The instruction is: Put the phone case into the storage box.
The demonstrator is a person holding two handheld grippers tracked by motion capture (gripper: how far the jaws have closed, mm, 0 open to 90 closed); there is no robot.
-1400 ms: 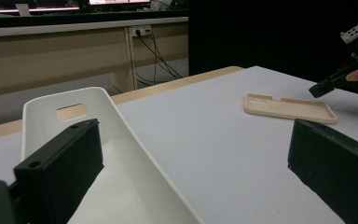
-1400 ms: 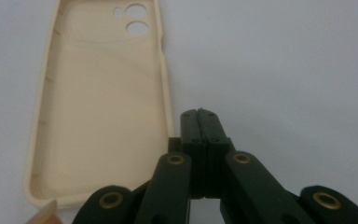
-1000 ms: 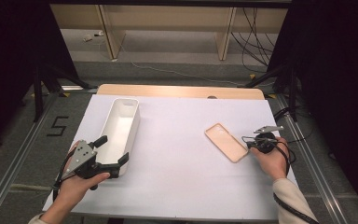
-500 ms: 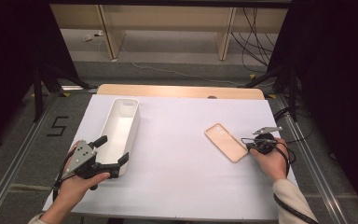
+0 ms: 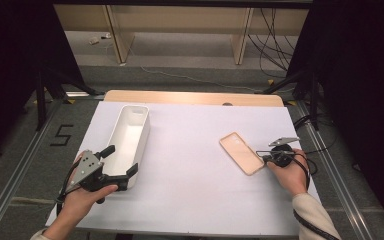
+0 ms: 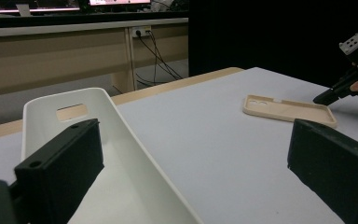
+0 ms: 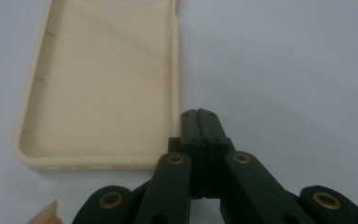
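Because the right gripper (image 7: 199, 114) has its jaws clenched empty beside the phone case (image 7: 102, 79), a nudge could slide it across the bench (image 5: 195, 180), while the left gripper (image 5: 118, 165), jaws released, straddles the white bin (image 5: 130, 135) wall.

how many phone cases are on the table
1. The beige phone case lies open side up on the right part of the white table, just ahead of the shut right tongs. Nothing seems hidden; the white bin looks empty.

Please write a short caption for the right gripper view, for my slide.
Right gripper, jaws shut, beside the near corner of an empty beige phone case lying open side up on the white table.
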